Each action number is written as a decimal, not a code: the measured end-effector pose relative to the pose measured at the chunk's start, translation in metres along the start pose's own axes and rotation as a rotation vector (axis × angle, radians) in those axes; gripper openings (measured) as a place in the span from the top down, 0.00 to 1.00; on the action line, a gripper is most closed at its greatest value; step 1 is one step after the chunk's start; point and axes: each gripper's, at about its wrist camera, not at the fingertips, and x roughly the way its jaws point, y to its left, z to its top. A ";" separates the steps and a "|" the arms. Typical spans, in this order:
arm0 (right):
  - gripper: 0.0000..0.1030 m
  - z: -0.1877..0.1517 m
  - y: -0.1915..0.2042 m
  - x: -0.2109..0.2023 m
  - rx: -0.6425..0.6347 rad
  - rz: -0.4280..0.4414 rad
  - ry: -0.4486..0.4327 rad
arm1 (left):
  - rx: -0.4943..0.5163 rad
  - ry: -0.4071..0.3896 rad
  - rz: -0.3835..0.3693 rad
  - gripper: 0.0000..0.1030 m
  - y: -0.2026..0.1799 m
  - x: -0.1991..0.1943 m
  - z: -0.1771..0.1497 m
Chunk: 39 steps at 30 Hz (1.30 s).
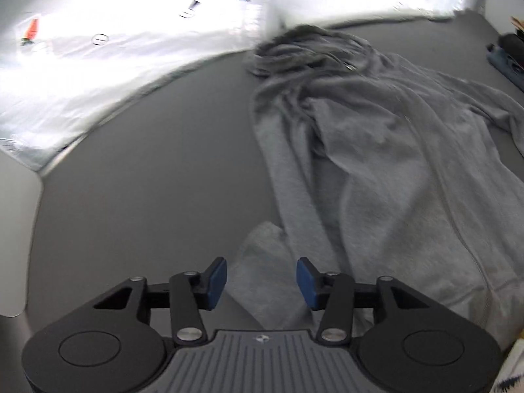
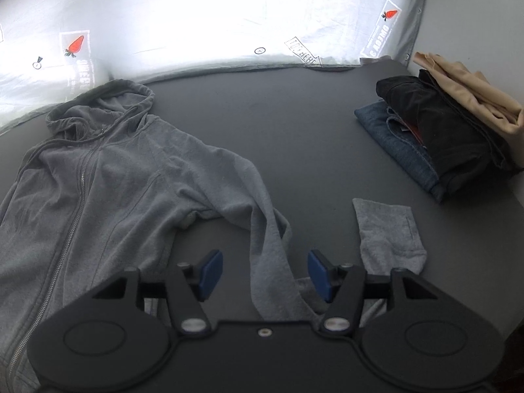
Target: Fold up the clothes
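A grey zip-up hoodie (image 2: 108,177) lies front up on the dark grey table (image 2: 294,124), hood toward the back. In the left wrist view the hoodie (image 1: 376,163) fills the right side, rumpled, its sleeve cuff (image 1: 262,255) just beyond the fingers. My left gripper (image 1: 261,283) is open and empty above that cuff. My right gripper (image 2: 265,275) is open and empty over the other sleeve (image 2: 268,245), whose cuff end (image 2: 389,235) is bent back to the right.
A stack of folded clothes (image 2: 442,137), jeans, a black garment and a beige one, sits at the right. A white backdrop with carrot prints (image 2: 213,16) borders the table's far edge. The table's left edge (image 1: 36,196) shows in the left wrist view.
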 end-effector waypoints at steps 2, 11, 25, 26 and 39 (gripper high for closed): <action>0.37 -0.006 0.003 -0.004 -0.025 -0.037 -0.003 | 0.046 0.061 -0.030 0.45 -0.022 0.019 -0.014; 0.30 -0.033 -0.003 0.006 -0.041 -0.104 0.102 | -0.050 0.070 -0.110 0.77 -0.051 0.031 -0.046; 0.30 -0.019 -0.002 -0.013 -0.108 -0.083 -0.066 | -0.539 -0.306 0.639 0.87 0.132 -0.085 0.029; 0.30 -0.020 -0.002 -0.014 -0.111 -0.073 -0.061 | -0.572 -0.277 0.670 0.81 0.144 -0.084 0.032; 0.20 -0.056 -0.001 -0.016 -0.052 0.371 0.133 | -0.187 0.017 -0.116 0.29 -0.054 0.020 -0.033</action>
